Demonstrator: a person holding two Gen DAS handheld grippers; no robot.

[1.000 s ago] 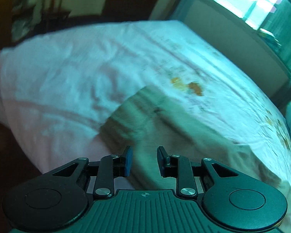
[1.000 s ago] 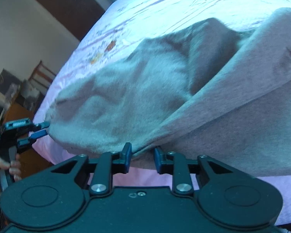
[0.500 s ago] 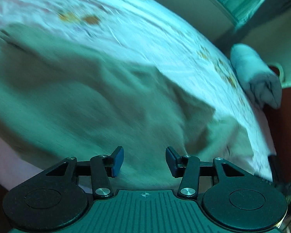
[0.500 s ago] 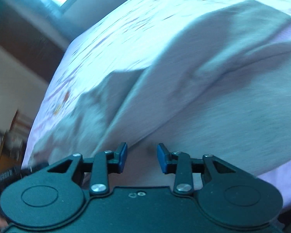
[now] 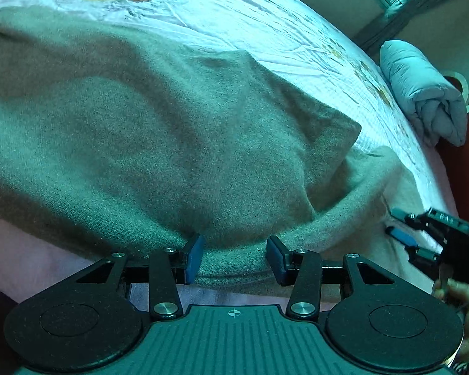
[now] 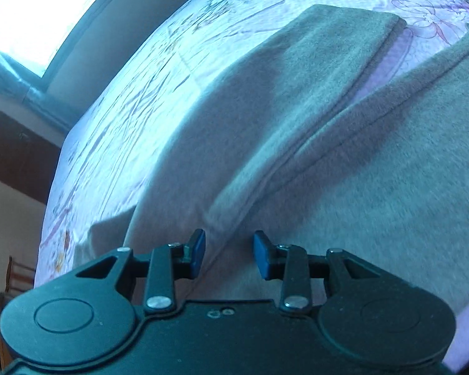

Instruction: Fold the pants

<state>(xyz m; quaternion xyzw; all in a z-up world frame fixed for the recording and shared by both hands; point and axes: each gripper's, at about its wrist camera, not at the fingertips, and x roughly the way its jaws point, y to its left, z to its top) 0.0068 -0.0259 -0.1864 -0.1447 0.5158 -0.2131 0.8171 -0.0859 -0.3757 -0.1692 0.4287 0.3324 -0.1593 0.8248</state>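
Grey pants (image 5: 147,131) lie spread and rumpled on the bed (image 5: 265,22), filling the centre of both views, legs still splayed apart at upper right of the right view. Left gripper (image 5: 233,257) open, fingers straddling the near fabric edge, probably lining up a pinch. Right gripper (image 6: 228,254) open too, over a seam, holding nothing.

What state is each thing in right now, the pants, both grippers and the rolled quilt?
pants: spread on the bed, partly folded over, rumpled
left gripper: open, at the pants' near edge
right gripper: open, over the pants
quilt: rolled up at the bed's edge
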